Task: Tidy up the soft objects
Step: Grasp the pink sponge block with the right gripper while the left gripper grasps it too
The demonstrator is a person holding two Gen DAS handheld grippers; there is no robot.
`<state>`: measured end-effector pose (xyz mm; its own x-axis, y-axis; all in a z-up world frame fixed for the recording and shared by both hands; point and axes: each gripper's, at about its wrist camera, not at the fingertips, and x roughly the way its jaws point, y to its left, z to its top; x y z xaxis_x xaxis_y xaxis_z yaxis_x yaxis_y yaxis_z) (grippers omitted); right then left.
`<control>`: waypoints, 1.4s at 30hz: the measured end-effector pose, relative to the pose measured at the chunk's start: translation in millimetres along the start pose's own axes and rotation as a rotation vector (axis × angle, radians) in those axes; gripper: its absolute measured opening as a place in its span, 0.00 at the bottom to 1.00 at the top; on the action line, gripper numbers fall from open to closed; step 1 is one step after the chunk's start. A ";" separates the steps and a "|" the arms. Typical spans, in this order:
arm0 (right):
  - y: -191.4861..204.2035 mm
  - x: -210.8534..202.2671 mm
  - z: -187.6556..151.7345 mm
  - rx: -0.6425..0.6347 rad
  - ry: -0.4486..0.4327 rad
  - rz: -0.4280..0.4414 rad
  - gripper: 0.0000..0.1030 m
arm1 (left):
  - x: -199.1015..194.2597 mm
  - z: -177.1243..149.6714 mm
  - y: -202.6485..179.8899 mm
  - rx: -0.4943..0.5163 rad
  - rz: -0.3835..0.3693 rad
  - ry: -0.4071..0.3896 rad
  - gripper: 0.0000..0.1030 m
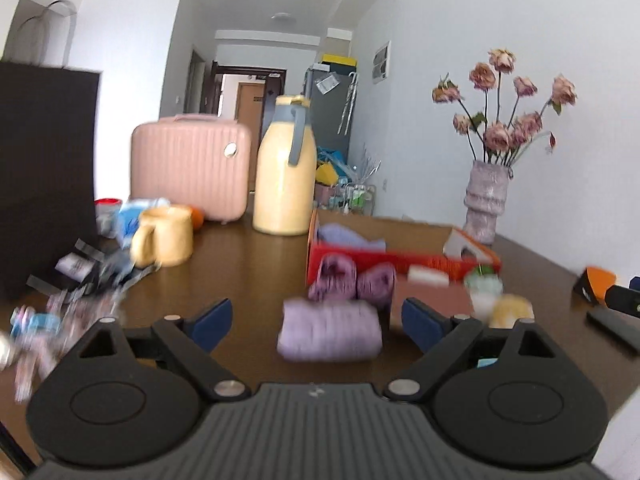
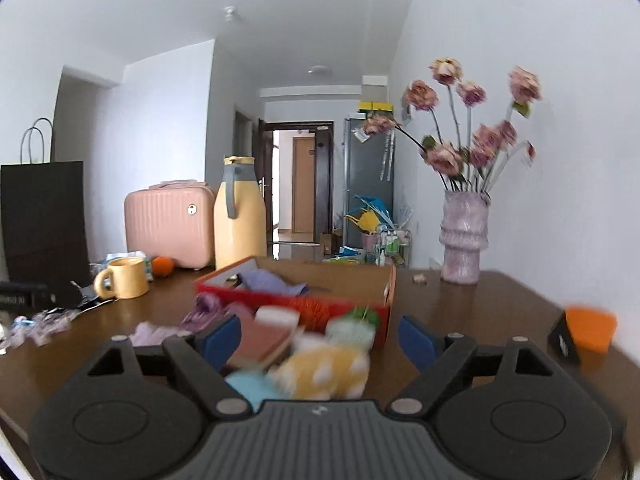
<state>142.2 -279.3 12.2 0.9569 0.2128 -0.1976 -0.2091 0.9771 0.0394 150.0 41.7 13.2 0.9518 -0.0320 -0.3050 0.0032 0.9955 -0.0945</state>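
In the left wrist view my left gripper (image 1: 318, 320) is open; a folded lavender cloth (image 1: 328, 336) lies on the brown table between its blue fingertips, which stand clear of it. Two purple rolled cloths (image 1: 352, 278) lie just beyond, against a red-orange cardboard box (image 1: 400, 260) that holds another lavender cloth (image 1: 348, 238). In the right wrist view my right gripper (image 2: 320, 340) is also open, over a blurred yellow white-spotted soft thing (image 2: 324, 372) that its pads do not touch. A pink pad (image 2: 264, 340), a white sponge (image 2: 278, 316) and a green-white soft thing (image 2: 356, 324) lie before the box (image 2: 372, 280).
A yellow jug (image 1: 284, 172), a pink case (image 1: 188, 164) and a yellow mug (image 1: 164, 236) stand at the back left. A vase of dried roses (image 1: 486, 200) is at the back right by the wall. Wrappers (image 1: 80, 280) litter the left; an orange-black object (image 2: 588, 330) sits on the right.
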 end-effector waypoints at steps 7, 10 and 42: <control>15.9 -31.9 -63.2 0.119 0.057 -0.001 0.82 | -31.3 -53.5 0.9 -0.011 -0.027 0.074 0.91; 15.6 -29.2 -65.6 0.142 0.034 -0.022 0.82 | -26.4 -51.0 -1.3 -0.007 -0.034 0.055 0.91; 25.7 176.7 -12.8 0.258 0.144 0.123 0.24 | 186.2 13.2 -40.2 -0.176 -0.374 0.254 0.38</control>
<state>303.3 -216.6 -34.2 0.8854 0.3450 -0.3116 -0.2464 0.9166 0.3148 331.1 -3.1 -27.3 0.7903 -0.4274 -0.4390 0.2584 0.8821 -0.3938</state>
